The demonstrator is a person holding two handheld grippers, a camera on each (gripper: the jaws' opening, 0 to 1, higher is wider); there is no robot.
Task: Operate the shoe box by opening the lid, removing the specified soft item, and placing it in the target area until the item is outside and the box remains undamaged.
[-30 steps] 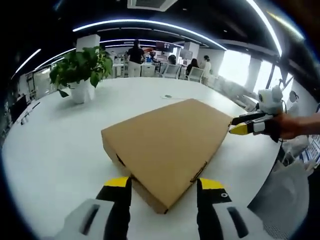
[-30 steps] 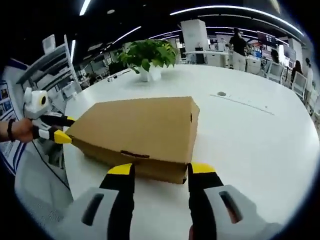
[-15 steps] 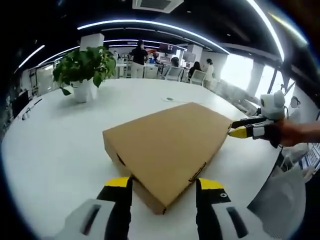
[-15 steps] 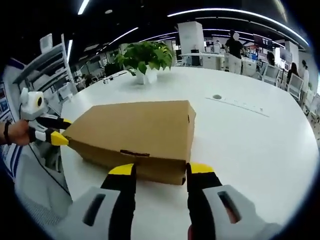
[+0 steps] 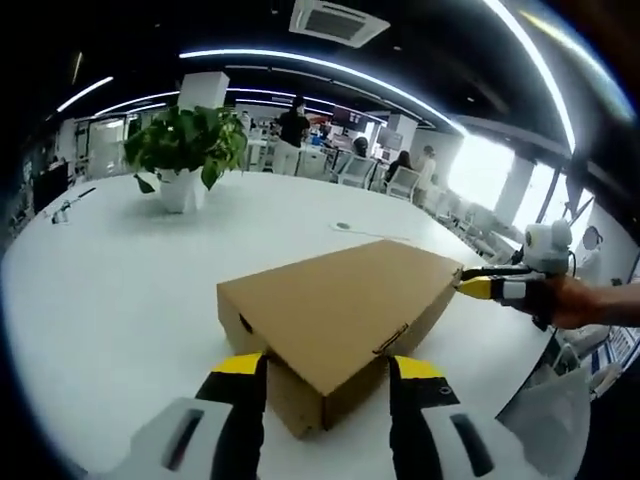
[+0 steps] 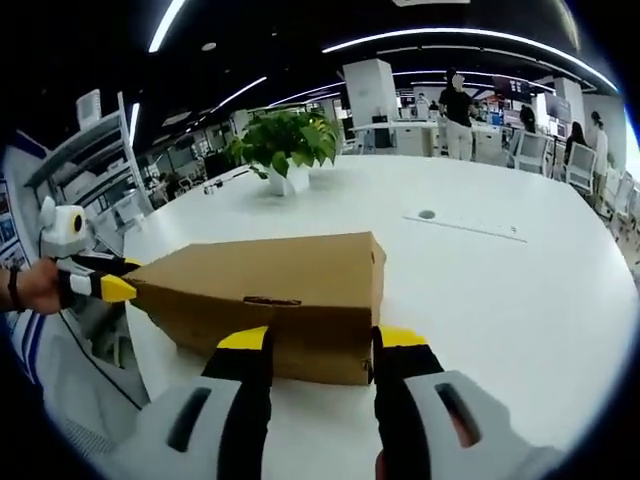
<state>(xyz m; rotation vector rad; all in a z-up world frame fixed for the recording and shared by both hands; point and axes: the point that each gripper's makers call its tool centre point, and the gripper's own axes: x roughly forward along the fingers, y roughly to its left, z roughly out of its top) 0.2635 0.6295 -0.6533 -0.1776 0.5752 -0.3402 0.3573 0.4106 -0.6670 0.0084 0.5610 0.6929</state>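
we are working a closed cardboard shoe box [image 5: 335,315] lying on the white counter [image 5: 110,290]. left tool [image 5: 325,385] and right tool [image 6: 312,360] are each standing apart, straddling opposite box ends. we are judging the cardboard light and crushable; grip the lid edge. contents are hidden.

The shoe box [image 5: 345,305] lies on the bench [image 5: 110,290], lid down. The left hand-held gripper [image 5: 325,385] is at one corner of the box, its jaws either side of that corner. The right hand-held gripper [image 6: 312,352] is at the opposite end, jaws apart against the box's side. Beyond the box, well apart from it, a potted plant [image 6: 283,150] stands on the bench.
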